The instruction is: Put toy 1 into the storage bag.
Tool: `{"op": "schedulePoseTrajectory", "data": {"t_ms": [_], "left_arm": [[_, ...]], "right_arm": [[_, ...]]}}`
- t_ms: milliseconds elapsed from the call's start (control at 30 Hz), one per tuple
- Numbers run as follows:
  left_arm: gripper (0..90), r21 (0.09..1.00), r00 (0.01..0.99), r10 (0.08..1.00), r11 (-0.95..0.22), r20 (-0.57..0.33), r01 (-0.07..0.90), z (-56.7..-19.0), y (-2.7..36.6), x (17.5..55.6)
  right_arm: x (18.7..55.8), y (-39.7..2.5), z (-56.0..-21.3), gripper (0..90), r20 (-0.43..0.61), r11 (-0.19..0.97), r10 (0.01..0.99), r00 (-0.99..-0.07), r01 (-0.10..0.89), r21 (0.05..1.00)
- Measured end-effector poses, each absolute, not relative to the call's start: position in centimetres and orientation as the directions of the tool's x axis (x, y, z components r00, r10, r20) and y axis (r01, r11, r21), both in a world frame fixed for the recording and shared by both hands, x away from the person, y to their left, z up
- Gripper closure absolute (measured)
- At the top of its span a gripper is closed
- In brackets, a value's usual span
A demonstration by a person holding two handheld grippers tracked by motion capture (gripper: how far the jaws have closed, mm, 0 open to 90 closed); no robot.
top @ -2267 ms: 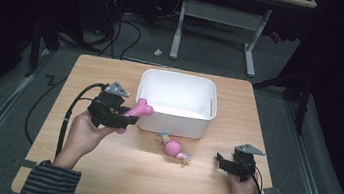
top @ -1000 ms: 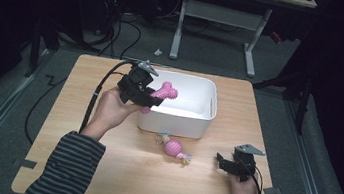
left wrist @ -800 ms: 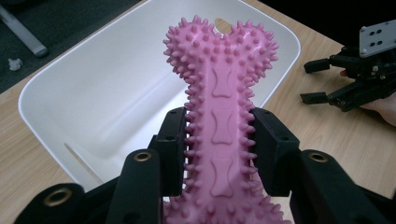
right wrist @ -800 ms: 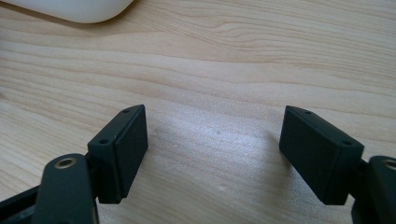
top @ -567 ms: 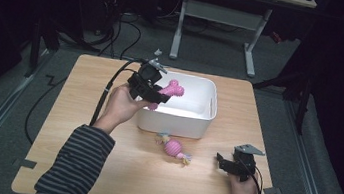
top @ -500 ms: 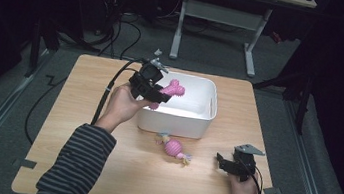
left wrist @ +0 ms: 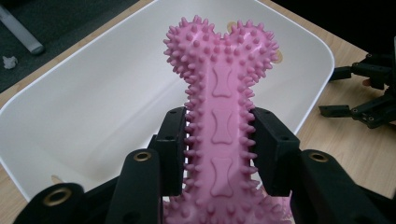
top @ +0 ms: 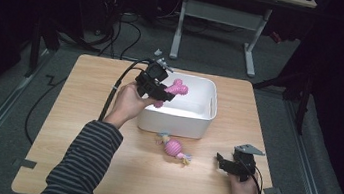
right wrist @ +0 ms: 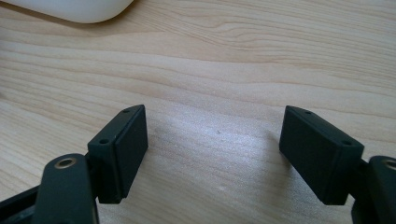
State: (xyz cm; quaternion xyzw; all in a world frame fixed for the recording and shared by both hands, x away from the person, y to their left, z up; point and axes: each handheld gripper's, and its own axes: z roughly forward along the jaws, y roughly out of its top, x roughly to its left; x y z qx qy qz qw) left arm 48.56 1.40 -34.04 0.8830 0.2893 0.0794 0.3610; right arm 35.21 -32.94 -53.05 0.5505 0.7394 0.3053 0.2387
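Holding a pink bone toy (left wrist: 219, 126) by its thin middle, the left gripper (top: 154, 82) hangs over the white bin (top: 201, 123). Its two black jaws squeeze the bone from both sides. The bone sticks straight out past the jaws, so its long way runs the same way the gripper points. Its knobby far end is over the open inside of the bin, well past the near rim. The bin's bare floor lies right under the bone, so I think the bone only needs to go down a little and be let go.

The right gripper (top: 234, 165) rests on the tabletop (top: 87, 116), near the front corner of the bin. Its jaws are wide apart, with nothing between them but wood.

A pink ball toy with rope ends (top: 173, 147) lies on the tabletop just in front of the bin. It is between the person's two arms. The right gripper is the nearer one to it, and its jaws point roughly toward it.

I can see no words or brand names on the bone, the bin or the grippers.
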Motion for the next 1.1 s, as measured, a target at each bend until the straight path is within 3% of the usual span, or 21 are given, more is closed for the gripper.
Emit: {"op": "schedulePoseTrajectory", "data": {"t_ms": [1100], "left_arm": [[58.1,0.641,0.841,0.540,-0.635,-0.032,0.432,-37.0,-1.7,50.2]], "right_arm": [[35.2,-32.9,-53.0,23.7,-0.016,0.207,0.960,-0.280,0.669,0.714]]}}
